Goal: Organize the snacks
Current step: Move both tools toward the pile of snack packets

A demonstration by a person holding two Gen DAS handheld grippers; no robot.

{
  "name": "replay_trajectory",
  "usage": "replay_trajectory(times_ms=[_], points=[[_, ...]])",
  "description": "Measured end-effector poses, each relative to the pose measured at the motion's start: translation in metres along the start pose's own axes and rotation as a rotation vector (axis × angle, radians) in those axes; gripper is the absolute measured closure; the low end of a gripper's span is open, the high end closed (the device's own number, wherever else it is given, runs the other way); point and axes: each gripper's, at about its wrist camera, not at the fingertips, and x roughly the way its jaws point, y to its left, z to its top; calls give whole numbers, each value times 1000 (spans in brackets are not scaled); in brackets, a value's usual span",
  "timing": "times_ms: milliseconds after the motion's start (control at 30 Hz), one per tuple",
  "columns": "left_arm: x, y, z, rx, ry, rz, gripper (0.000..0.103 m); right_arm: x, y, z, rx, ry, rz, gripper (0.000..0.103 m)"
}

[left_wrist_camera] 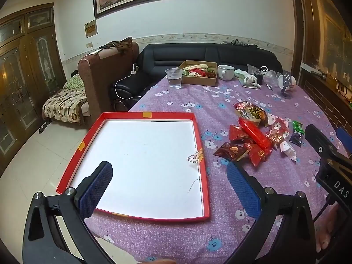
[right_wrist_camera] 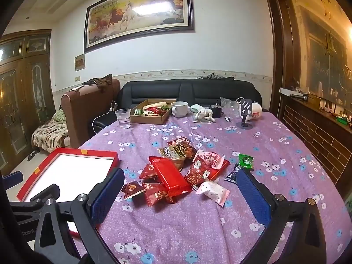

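A red-rimmed tray (left_wrist_camera: 199, 145) with a bare white floor lies on the purple flowered cloth at the table's left. My left gripper (left_wrist_camera: 169, 189) hangs open over its near edge, nothing between the blue pads. To its right lies a pile of wrapped snacks (left_wrist_camera: 255, 136): a long red packet (right_wrist_camera: 170, 177), small red packets, a brown one (right_wrist_camera: 132, 188), a pink-white one (right_wrist_camera: 212, 191), a green one (right_wrist_camera: 246, 160). My right gripper (right_wrist_camera: 179, 198) stands open just short of the snack pile (right_wrist_camera: 180, 171), touching none. The tray (right_wrist_camera: 114, 160) shows at the left in the right wrist view.
At the table's far end stand a plastic cup of water (left_wrist_camera: 174, 78), a cardboard box of snacks (left_wrist_camera: 201, 72), a white mug (left_wrist_camera: 225, 72), a soft toy and a phone stand (left_wrist_camera: 287, 82). Sofas sit beyond the table, a brick counter on the right.
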Motion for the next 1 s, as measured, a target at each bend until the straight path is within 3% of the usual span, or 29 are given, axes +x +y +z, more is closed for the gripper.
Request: replay_trajectory(times_ms=[433,1000], points=[[2,-4,-2,6,10,-6,0,2,-3,-10,-14,-5,-3,0],[5,-2,-4,4,15,-7,0,5,1,3,-5,1,2,0]])
